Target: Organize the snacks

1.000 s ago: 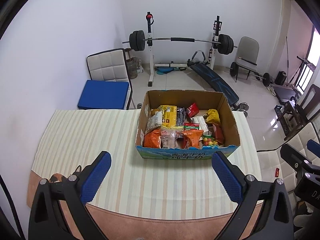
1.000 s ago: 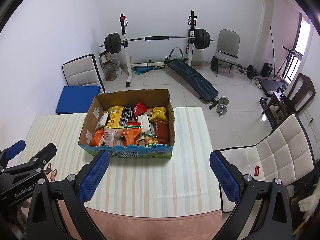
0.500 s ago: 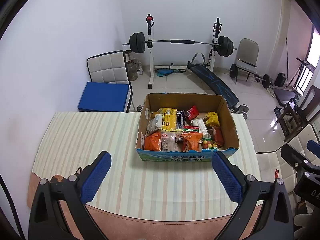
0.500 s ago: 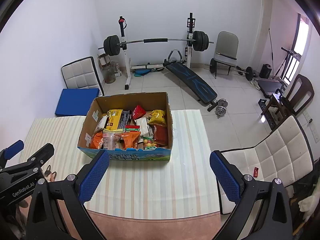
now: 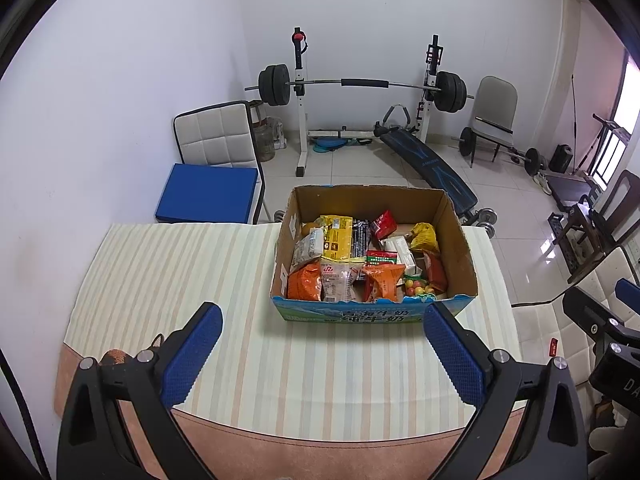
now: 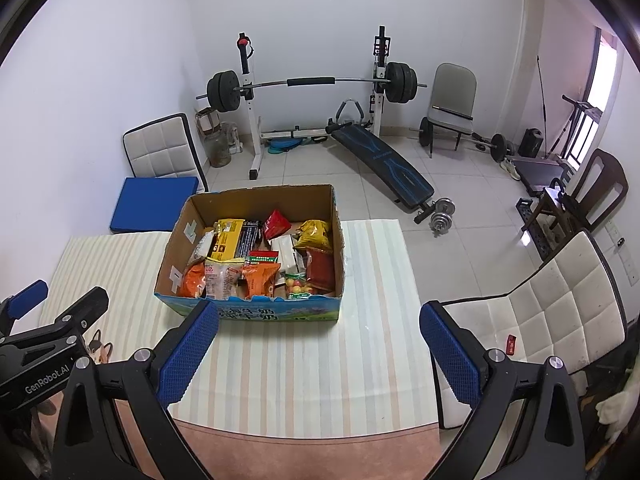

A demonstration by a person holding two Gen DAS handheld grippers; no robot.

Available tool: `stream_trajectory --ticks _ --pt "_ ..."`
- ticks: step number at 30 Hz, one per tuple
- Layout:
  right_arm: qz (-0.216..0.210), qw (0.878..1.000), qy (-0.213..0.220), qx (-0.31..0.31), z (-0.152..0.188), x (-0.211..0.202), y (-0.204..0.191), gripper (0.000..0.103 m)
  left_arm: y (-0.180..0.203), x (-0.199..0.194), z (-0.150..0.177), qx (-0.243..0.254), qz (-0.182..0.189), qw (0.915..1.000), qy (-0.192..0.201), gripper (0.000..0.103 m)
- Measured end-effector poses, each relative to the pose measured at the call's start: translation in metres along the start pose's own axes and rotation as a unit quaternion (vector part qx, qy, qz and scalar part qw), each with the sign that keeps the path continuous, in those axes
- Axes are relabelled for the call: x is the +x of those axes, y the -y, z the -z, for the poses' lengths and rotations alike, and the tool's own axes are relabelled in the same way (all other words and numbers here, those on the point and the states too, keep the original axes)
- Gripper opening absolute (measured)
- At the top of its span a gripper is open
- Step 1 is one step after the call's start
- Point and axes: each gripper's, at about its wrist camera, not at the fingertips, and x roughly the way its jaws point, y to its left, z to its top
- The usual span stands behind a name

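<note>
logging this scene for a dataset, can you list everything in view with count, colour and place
cardboard box: 1, brown with blue-green printed front, on the table, open top
snack packets: many, orange, yellow, red, white, loose inside the box
table: 1, cream striped cloth over a pinkish edge, nearest the cameras
barbell on rack: 1, black plates, white stand, by the far wall
sit-up bench: 1, black and blue, on the floor behind the box
white chairs: 2, one with a blue cushion behind the table, one right of it
grey chair: 1, by the far wall
left gripper: 1, black with blue pads, open, empty
right gripper: 1, same, open, empty
</note>
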Motion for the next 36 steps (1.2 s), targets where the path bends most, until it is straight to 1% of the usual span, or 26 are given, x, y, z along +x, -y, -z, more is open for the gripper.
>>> stream_trajectory --ticks 21,36 --pt "0.001 1.000 0.005 0.003 -0.006 -0.006 0.003 0.103 0.000 -0.002 0.001 0.000 0.004 1.0000 0.000 0.103" --pt "0.001 1.000 0.007 0.007 -0.004 -0.006 0.004 0.103 0.006 -0.013 -0.003 0.007 0.004 0.9999 0.012 0.103"
